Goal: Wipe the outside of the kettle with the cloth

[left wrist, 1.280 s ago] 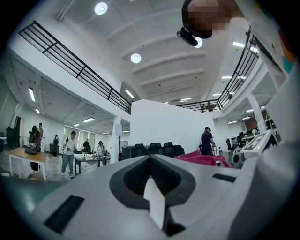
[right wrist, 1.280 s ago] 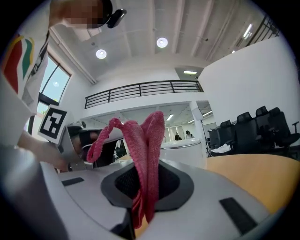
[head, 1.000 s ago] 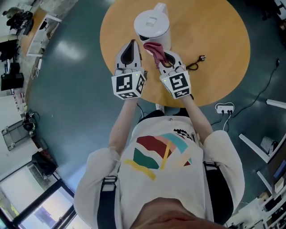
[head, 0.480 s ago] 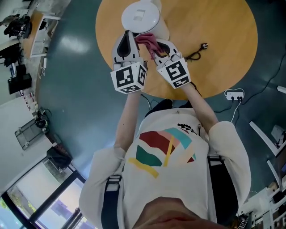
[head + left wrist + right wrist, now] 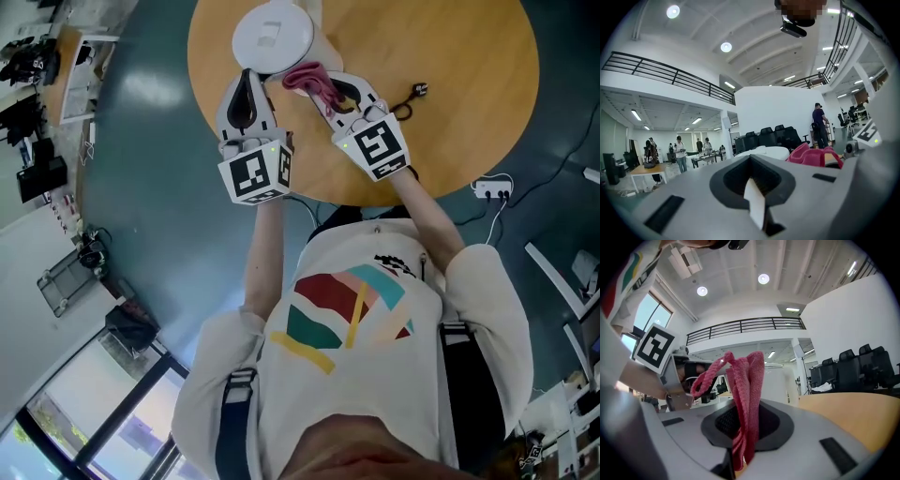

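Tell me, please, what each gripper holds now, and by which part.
The right gripper is shut on the pink cloth, pinching a bunched fold; most of it stands beyond the jaws. The left gripper is shut and holds nothing.

1. Bare tabletop (image 5: 469, 56) right of the kettle (image 5: 272, 36) lies open.
2. A black cable (image 5: 403, 108) lies beside the right gripper (image 5: 336, 89) and its pinched cloth (image 5: 307, 77).
3. The left gripper (image 5: 248, 80) crowds the kettle's near side, perhaps touching.

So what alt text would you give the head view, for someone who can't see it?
Seen from above, a person's right gripper holds a pink cloth by a white kettle on a round table; the left gripper is alongside.
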Demonstrator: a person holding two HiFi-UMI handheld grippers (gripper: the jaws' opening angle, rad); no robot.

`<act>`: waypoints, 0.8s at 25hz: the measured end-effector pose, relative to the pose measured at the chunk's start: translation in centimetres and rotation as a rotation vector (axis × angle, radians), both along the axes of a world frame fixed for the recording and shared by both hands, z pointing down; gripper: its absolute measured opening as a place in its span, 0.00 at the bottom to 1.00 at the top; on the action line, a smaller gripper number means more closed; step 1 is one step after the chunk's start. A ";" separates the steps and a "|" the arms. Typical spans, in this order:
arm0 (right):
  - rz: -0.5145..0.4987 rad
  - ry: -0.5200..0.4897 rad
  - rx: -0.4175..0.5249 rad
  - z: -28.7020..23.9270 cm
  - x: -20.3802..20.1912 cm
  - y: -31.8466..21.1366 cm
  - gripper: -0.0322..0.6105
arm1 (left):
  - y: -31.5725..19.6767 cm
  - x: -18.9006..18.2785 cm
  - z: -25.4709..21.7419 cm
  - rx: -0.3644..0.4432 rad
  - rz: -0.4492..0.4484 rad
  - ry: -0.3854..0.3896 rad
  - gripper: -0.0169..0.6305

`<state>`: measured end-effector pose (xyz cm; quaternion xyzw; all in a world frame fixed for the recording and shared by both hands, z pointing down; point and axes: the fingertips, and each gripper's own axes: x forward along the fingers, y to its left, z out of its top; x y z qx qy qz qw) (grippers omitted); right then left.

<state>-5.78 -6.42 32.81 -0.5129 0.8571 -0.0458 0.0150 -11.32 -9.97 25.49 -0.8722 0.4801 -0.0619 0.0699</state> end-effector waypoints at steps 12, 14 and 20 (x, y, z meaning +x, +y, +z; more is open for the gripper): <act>-0.018 0.126 0.032 -0.1 6.2 -3.6 0.11 | -0.3 0.1 0.4 0.021 -0.033 -0.016 0.09; -0.037 0.133 0.029 0.2 6.8 -4.6 0.11 | -0.4 0.1 0.5 0.020 -0.043 -0.009 0.09; -0.102 0.176 0.058 -0.1 8.1 -8.1 0.11 | 0.1 1.1 0.3 0.015 -0.038 -0.002 0.09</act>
